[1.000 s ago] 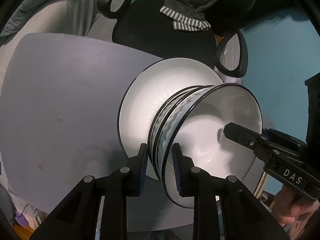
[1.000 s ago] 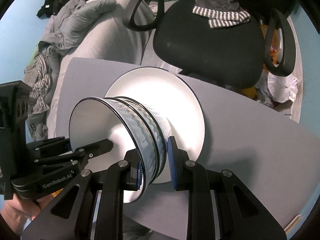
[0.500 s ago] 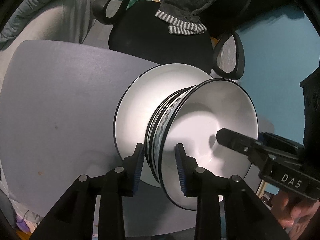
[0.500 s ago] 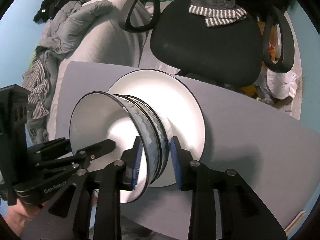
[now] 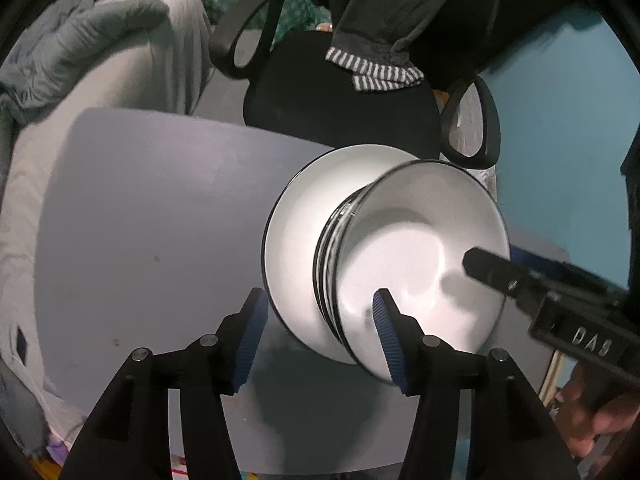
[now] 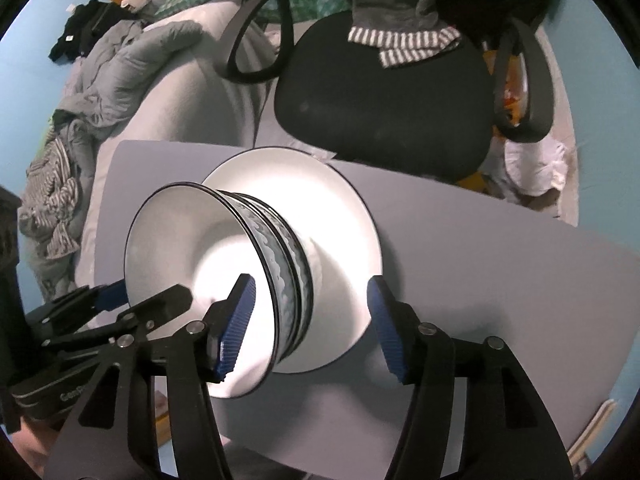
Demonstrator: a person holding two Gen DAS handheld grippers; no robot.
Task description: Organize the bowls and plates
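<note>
A stack of white bowls with black rims and grey wave pattern point(image 5: 420, 264) stands on a white black-rimmed plate point(image 5: 296, 240) on the grey table point(image 5: 152, 240). My left gripper point(image 5: 320, 336) is open, its fingers spread on either side of the stack's near edge, not touching. In the right wrist view the bowls point(image 6: 208, 280) sit on the plate point(image 6: 340, 220). My right gripper point(image 6: 308, 328) is open too, one finger over the top bowl's inside, the other beside the plate.
A black office chair point(image 6: 380, 92) with grey striped clothing over it stands behind the table. A bed with grey bedding point(image 6: 120, 72) lies at the left. The blue wall point(image 5: 560, 140) is at the right.
Both grippers have opened, letting go of the bowl rims, and have drawn back a little. The bowl stack stays on the plate.
</note>
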